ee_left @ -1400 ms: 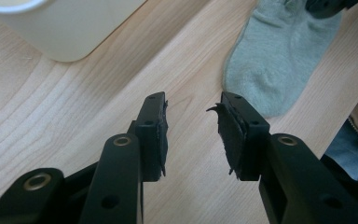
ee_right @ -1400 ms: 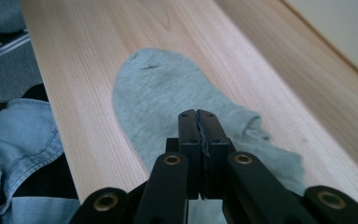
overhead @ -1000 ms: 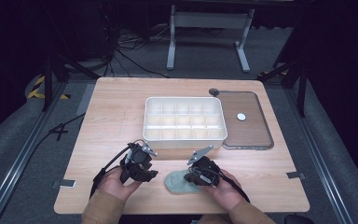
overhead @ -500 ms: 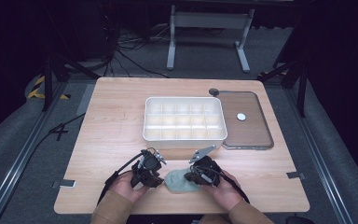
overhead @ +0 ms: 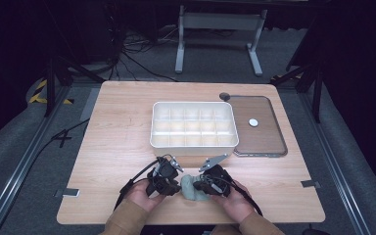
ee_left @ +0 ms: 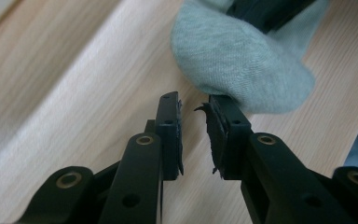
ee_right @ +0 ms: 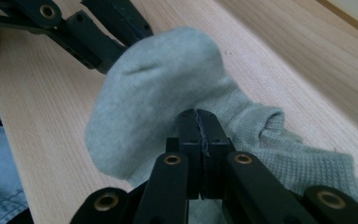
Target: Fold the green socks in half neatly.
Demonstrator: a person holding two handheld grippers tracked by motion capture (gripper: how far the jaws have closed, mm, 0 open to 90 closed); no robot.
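Note:
A pale grey-green sock (overhead: 191, 190) lies bunched on the wooden table near the front edge, between both hands. In the right gripper view the sock (ee_right: 154, 93) bulges up around my right gripper (ee_right: 197, 116), whose jaws are pressed together with sock fabric at their tips. My left gripper (ee_left: 193, 109) sits low over the table with a narrow gap between its jaws and nothing in it; its right fingertip (ee_left: 219, 105) touches the rounded edge of the sock (ee_left: 242, 60). In the high view the left gripper (overhead: 173, 181) and the right gripper (overhead: 199, 185) flank the sock.
A white compartment box (overhead: 194, 144) stands at the table's middle. To its right lies a dark tinted lid (overhead: 267, 139) with a small white disc (overhead: 253, 123) on it. A black round knob (overhead: 224, 96) sits behind. The table's front edge is just below the hands.
The left hand has brought its gripper to the right, up against the sock. The right gripper has stayed on the sock with only a slight shift.

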